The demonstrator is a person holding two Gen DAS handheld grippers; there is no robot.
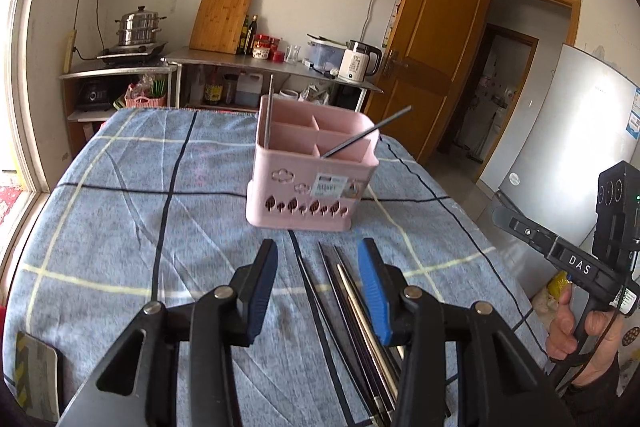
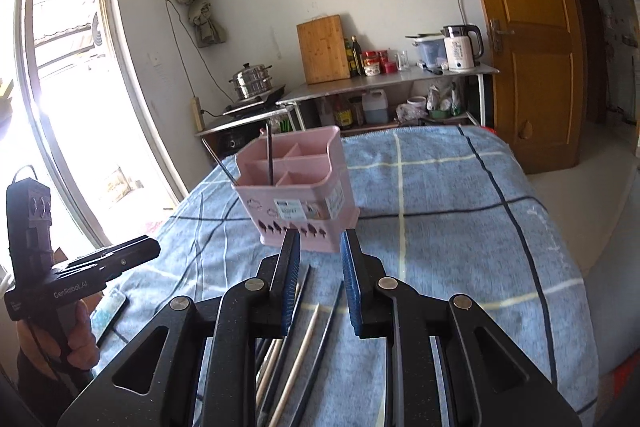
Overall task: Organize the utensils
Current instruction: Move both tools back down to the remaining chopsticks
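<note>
Both tools are empty and aimed at the chopsticks (image 1: pixel 352 303), which lie loose in a bundle on the blue plaid cloth at the tabletop's (image 1: pixel 120 227) near edge. The left tool (image 1: pixel 318 283) has its jaws apart, with nothing between them; the bundle lies under its right jaw. The right tool (image 2: pixel 320 275) also stands parted, narrower, over the same sticks (image 2: pixel 304 331).

The pink caddy (image 1: pixel 312 183) sits mid-tabletop, just beyond the bundle, likely so each stick has a short trip. Two dark sticks already stand in it, one upright in a left compartment, one leaning out to the right, so sorting seems under way.

The left view shows the caddy's four cells squarely, plus a hand (image 1: pixel 576 331) gripping the right tool's handle. The right view shows a pale wooden stick (image 2: pixel 298 355) among the dark ones.
</note>
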